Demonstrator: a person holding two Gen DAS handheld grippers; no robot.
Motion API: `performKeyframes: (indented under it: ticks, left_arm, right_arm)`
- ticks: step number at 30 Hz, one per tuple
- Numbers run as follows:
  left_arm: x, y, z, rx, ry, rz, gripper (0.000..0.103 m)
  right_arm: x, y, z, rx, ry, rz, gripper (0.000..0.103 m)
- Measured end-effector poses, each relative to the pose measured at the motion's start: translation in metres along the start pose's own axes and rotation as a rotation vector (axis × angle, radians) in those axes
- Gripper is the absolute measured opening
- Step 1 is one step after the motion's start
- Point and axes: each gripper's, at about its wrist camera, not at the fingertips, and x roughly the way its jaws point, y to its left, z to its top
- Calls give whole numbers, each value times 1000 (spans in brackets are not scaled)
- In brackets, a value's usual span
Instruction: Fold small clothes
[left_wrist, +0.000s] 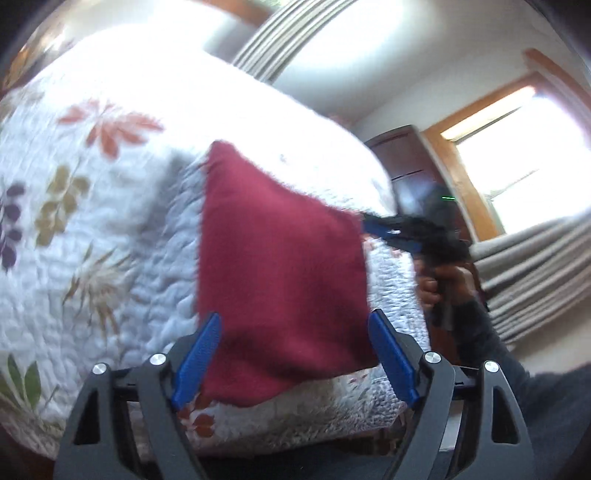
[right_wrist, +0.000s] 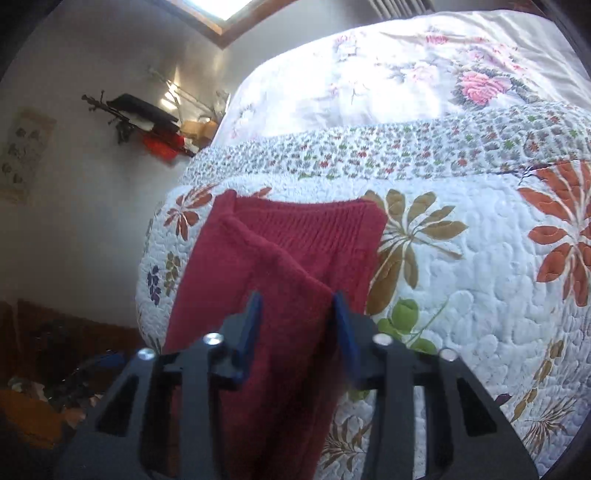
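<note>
A dark red knitted garment (left_wrist: 280, 258) lies folded on the floral quilt (left_wrist: 92, 229) of a bed. My left gripper (left_wrist: 295, 325) is open, its blue fingers (left_wrist: 201, 354) wide apart on either side of the garment's near edge, not pinching it. The right gripper (left_wrist: 365, 221) shows in the left wrist view at the garment's far right corner, held by a hand (left_wrist: 439, 284). In the right wrist view my right gripper (right_wrist: 297, 302) is shut on a raised fold of the red garment (right_wrist: 295, 236), whose ribbed hem lies at the far end.
The quilt (right_wrist: 461, 277) covers the bed, with a flowered sheet (right_wrist: 406, 74) further up. A dark wooden cabinet (left_wrist: 406, 158) and a bright window (left_wrist: 524, 155) stand beyond the bed. Curtains (left_wrist: 535, 273) hang at right. A cluttered shelf (right_wrist: 147, 122) is on the wall.
</note>
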Motion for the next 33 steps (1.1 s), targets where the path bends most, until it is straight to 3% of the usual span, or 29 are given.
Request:
performKeyframes:
  ticks: [1, 5, 8, 10, 12, 15, 18, 20, 22, 23, 24, 27, 30, 31, 33]
  left_arm:
    - [5, -1, 2, 16, 14, -36, 81]
    - [45, 7, -7, 73, 137, -90, 81]
    - [65, 4, -29, 65, 229, -83, 80]
    - [60, 4, -35, 58, 258, -74, 80]
    - [44, -1, -27, 50, 253, -111, 80]
    - [11, -6, -9, 52, 178, -196, 82]
    - [-8, 12, 15, -3, 77, -253, 90]
    - [2, 36, 24, -72, 90, -282, 90]
    - [27, 56, 21, -124, 171, -290, 89]
    - [38, 63, 18, -134, 199, -297, 89]
    - [46, 69, 13, -136, 216, -294, 88]
    - [45, 74, 12, -139, 203, -317, 87]
    - [16, 67, 13, -150, 173, -357, 86]
    - [3, 62, 10, -124, 158, -370, 87]
    - [-13, 61, 2, -96, 153, -357, 87]
  right_arm:
    - [4, 0, -3, -12, -5, -6, 9]
    - [-10, -10, 2, 34, -107, -11, 8]
    - [25, -37, -3, 94, -27, -92, 8]
    - [24, -37, -9, 86, -60, -92, 10]
    - [1, -24, -15, 74, -126, -37, 18]
    - [-37, 17, -35, -28, -145, -7, 19]
    - [-41, 58, -70, -144, -63, 60, 19]
    - [-25, 67, -94, -189, 10, 63, 19]
    - [-3, 62, -112, -216, 68, -35, 13]
    - [5, 58, -117, -250, 70, -99, 0]
    - [11, 52, -120, -264, 76, -140, 0]
    - [5, 41, -121, -194, 75, -135, 0]
    - [-17, 59, -127, -230, 30, -178, 1]
    - [-23, 67, -131, -240, 16, -172, 8]
    - [-31, 83, -141, -252, -5, -133, 9]
